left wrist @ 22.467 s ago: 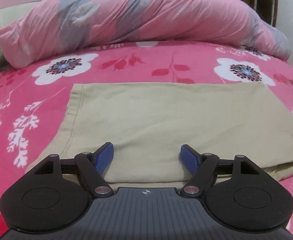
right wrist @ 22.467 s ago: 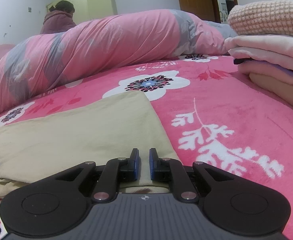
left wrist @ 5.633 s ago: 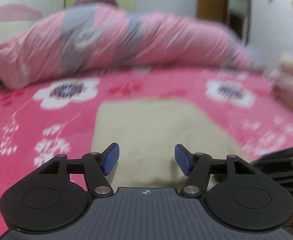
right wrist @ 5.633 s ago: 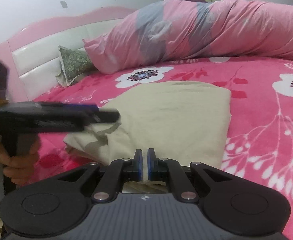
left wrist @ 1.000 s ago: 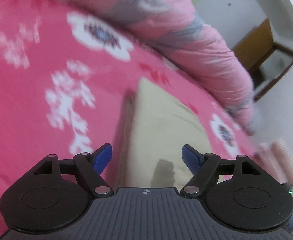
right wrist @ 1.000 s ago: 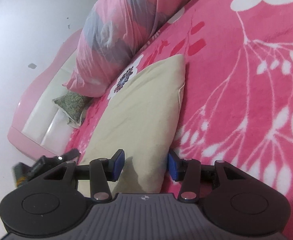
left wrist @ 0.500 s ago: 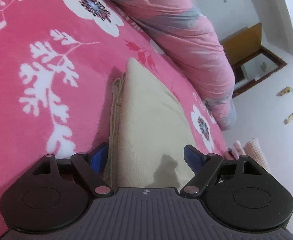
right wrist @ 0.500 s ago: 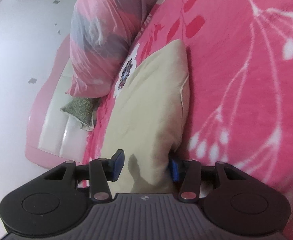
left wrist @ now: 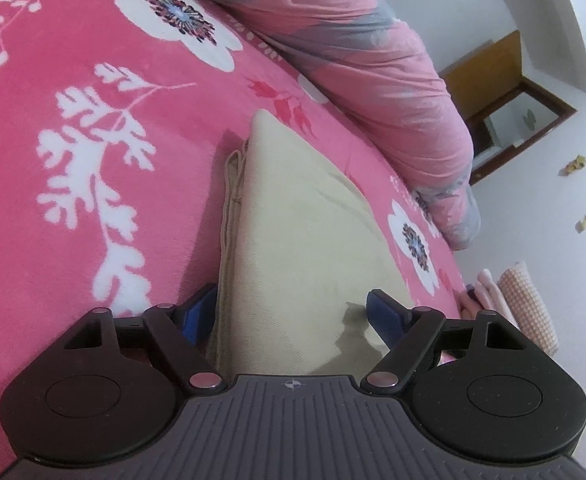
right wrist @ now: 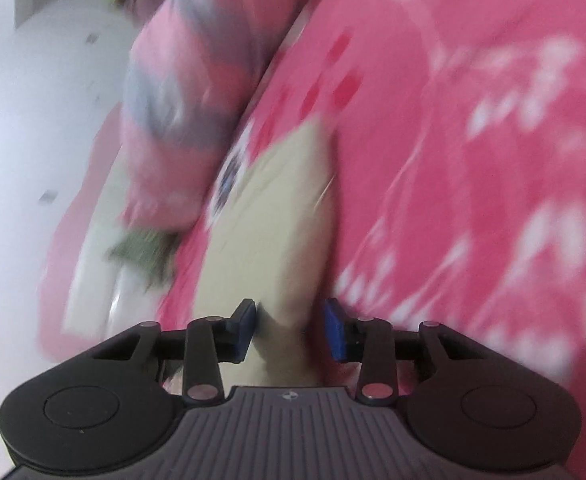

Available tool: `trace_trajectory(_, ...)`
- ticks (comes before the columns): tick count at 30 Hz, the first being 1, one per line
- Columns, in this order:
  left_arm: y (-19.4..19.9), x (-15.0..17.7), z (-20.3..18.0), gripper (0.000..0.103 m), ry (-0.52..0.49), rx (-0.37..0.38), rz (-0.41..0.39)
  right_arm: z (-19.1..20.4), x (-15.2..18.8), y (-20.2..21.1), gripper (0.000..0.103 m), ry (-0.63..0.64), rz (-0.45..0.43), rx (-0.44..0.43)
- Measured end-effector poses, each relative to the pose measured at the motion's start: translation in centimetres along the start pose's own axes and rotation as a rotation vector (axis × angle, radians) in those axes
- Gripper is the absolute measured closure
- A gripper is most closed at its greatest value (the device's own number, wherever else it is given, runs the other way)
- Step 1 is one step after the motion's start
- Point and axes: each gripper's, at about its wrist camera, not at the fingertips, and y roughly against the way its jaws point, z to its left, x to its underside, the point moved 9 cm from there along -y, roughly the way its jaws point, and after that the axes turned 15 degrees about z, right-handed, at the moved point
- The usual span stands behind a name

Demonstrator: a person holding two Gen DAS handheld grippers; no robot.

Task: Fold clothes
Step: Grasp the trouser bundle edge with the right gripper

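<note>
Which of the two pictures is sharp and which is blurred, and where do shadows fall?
Left wrist view: sharp, fisheye-curved; the left gripper throws a small shadow on the beige garment. Right wrist view: motion blur smears the blanket and garment.

Folded garment [left wrist: 301,240]: beige, plain woven cloth, several layers stacked into a compact flat bundle. Layered hems show along its left edge. Lies on the pink flowered bedspread [left wrist: 73,80], near the rolled pink-and-grey quilt [left wrist: 365,64]. Blurred in the right wrist view.
</note>
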Motion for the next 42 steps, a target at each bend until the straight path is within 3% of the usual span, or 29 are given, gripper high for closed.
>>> trace_trajectory(3,-0.1,0.1,0.0,0.023,-0.014,-0.009,-0.003,-0.7,-1.3,0.6,0.062,-0.055,-0.052,0.002)
trace_trajectory(10,-0.1,0.4,-0.2,0.023,-0.031,-0.022,-0.01,1.3,-2.2,-4.0,0.059,0.019,0.082,0.091)
trace_trajectory(14,0.0,0.5,-0.1,0.023,-0.037,-0.01,-0.019,1.5,0.5,-4.3,0.06,0.03,0.18,0.009)
trace_trajectory(18,0.0,0.6,-0.1,0.022,-0.042,-0.004,-0.022,1.5,2.9,-3.4,0.06,0.018,0.189,-0.072)
trace_trajectory(21,0.0,0.5,-0.2,0.022,-0.044,-0.004,-0.021,1.4,2.1,-3.9,0.06,-0.021,0.201,-0.098)
trace_trajectory(27,0.1,0.5,-0.5,0.022,-0.028,0.005,-0.012,2.2,0.2,-6.9,0.078,-0.032,0.171,-0.104)
trace_trajectory(30,0.2,0.7,-1.0,0.023,-0.005,0.036,0.004,2.7,0.8,-5.7,0.084,0.021,0.137,-0.071)
trace_trajectory(34,-0.6,2.4,-3.1,0.024,-0.021,0.076,0.055,2.1,1.3,-3.1,0.085,0.03,0.108,-0.069)
trace_trajectory(42,-4.8,8.3,-9.3,0.024,-0.131,0.144,0.191,-1.7,5.6,7.7,0.085,0.029,-0.014,-0.017)
